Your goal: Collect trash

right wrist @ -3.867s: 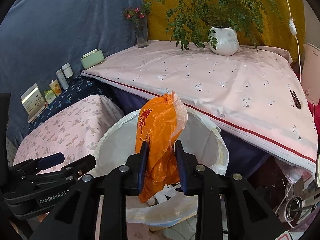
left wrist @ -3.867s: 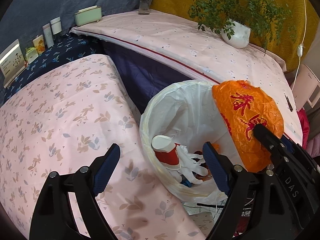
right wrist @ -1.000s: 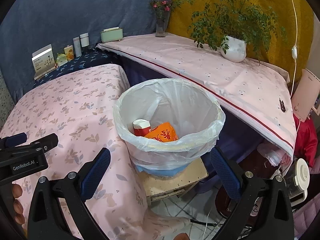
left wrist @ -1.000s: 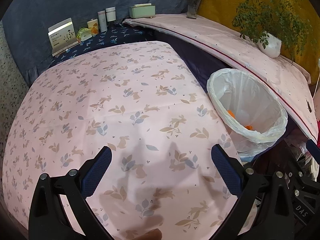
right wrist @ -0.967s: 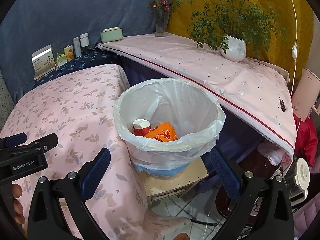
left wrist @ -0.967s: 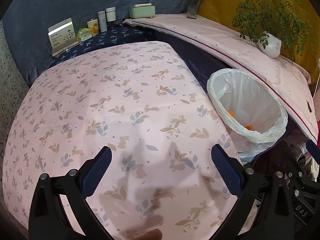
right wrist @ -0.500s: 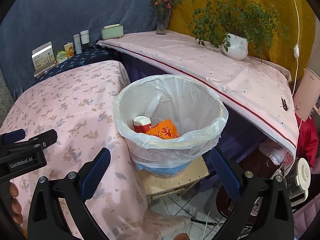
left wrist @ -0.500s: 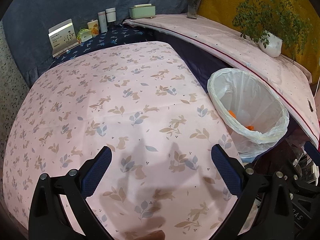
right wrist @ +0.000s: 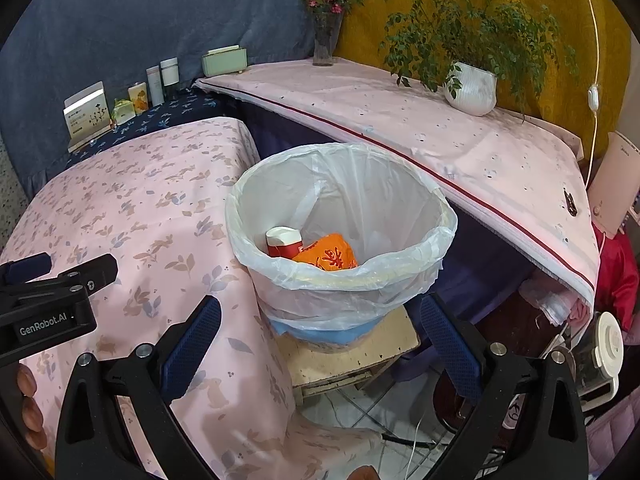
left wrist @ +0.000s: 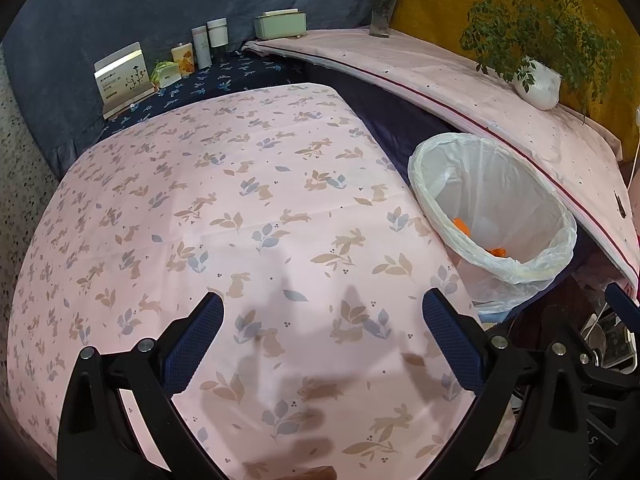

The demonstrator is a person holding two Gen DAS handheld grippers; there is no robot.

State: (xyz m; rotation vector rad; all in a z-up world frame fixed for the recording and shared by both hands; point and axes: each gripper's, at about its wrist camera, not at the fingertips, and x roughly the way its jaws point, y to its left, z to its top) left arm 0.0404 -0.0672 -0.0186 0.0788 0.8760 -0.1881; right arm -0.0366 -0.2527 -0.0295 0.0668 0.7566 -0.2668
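A bin lined with a white plastic bag (right wrist: 420, 216) stands on a low wooden stool between two tables; it also shows at the right of the left wrist view (left wrist: 436, 160). Inside lie an orange plastic bag (right wrist: 326, 258) and a red and white paper cup (right wrist: 283, 242); only orange scraps (left wrist: 460, 225) show from the left. My right gripper (right wrist: 320, 344) is open and empty, in front of and below the bin's rim. My left gripper (left wrist: 323, 338) is open and empty above the pink rabbit-print tablecloth (left wrist: 240, 200), left of the bin.
A second table with a pale pink cloth (right wrist: 400, 112) carries a potted plant (right wrist: 470, 92), a flower vase (right wrist: 323, 46) and a green tissue box (right wrist: 224, 60). Bottles and cards (left wrist: 168, 68) stand at the back. Cables and an appliance (right wrist: 604, 344) lie at the floor, right.
Both grippers have drifted slightly; the bin sits a little farther in the right wrist view. Nothing was taken or let go in the last second; the orange bag lies in the bin.
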